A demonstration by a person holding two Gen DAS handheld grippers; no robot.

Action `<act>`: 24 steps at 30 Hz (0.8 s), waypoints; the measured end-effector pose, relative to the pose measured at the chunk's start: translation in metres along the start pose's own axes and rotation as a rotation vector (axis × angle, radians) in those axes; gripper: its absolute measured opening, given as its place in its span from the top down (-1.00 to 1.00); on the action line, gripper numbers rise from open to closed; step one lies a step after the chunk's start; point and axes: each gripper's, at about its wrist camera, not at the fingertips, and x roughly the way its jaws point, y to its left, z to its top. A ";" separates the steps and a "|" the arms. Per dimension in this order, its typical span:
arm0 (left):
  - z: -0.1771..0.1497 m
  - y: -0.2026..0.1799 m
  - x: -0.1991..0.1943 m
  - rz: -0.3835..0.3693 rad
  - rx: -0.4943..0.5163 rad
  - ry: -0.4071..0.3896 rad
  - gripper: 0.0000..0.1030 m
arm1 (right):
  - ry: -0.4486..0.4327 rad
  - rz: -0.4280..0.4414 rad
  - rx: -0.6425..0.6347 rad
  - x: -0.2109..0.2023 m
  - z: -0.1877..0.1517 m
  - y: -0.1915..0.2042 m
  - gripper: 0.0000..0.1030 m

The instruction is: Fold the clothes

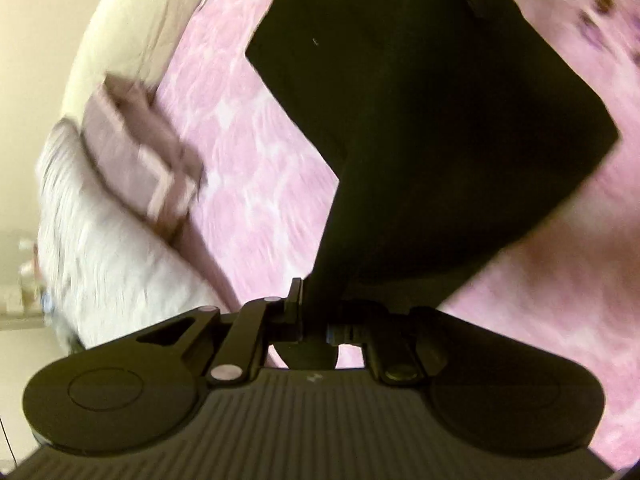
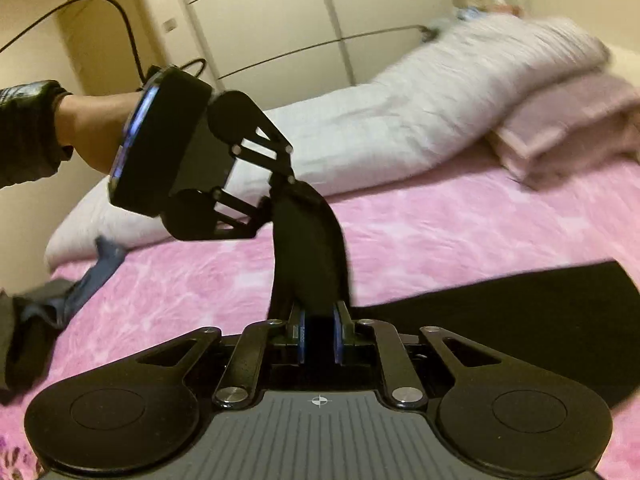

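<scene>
A black garment (image 1: pixel 420 120) hangs over the pink bed cover (image 1: pixel 248 152). In the left wrist view my left gripper (image 1: pixel 316 312) is shut on a bunched edge of it, and the cloth fans out wide beyond the jaws. In the right wrist view my right gripper (image 2: pixel 319 320) is shut on the same black garment (image 2: pixel 312 248). A taut strip of it rises to my left gripper (image 2: pixel 286 196), held by a hand (image 2: pixel 92 132) in a dark sleeve. The rest of the garment lies flat on the bed to the right.
A white duvet (image 2: pixel 380 120) and a folded pale pink blanket (image 2: pixel 568 120) lie along the far side of the bed. Blue-grey clothes (image 2: pixel 80 280) sit in a heap at the left edge. Cream wardrobe doors (image 2: pixel 280 20) stand behind, and a black cable (image 2: pixel 124 24) trails from the left gripper.
</scene>
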 end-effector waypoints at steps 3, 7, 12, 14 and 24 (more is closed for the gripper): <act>0.055 0.035 0.036 -0.050 0.032 -0.012 0.84 | 0.003 -0.008 0.095 -0.017 0.007 -0.071 0.78; 0.115 0.067 0.088 -0.136 0.085 -0.041 0.84 | -0.001 -0.050 0.238 -0.035 0.001 -0.152 0.79; 0.175 0.092 0.157 -0.225 0.133 -0.051 0.83 | -0.005 -0.098 0.441 -0.044 -0.018 -0.237 0.79; 0.189 0.094 0.179 -0.253 0.149 -0.052 0.83 | -0.006 -0.104 0.506 -0.045 -0.026 -0.262 0.79; 0.234 0.128 0.234 -0.333 0.157 -0.088 0.76 | -0.062 -0.158 0.640 -0.062 -0.038 -0.326 0.80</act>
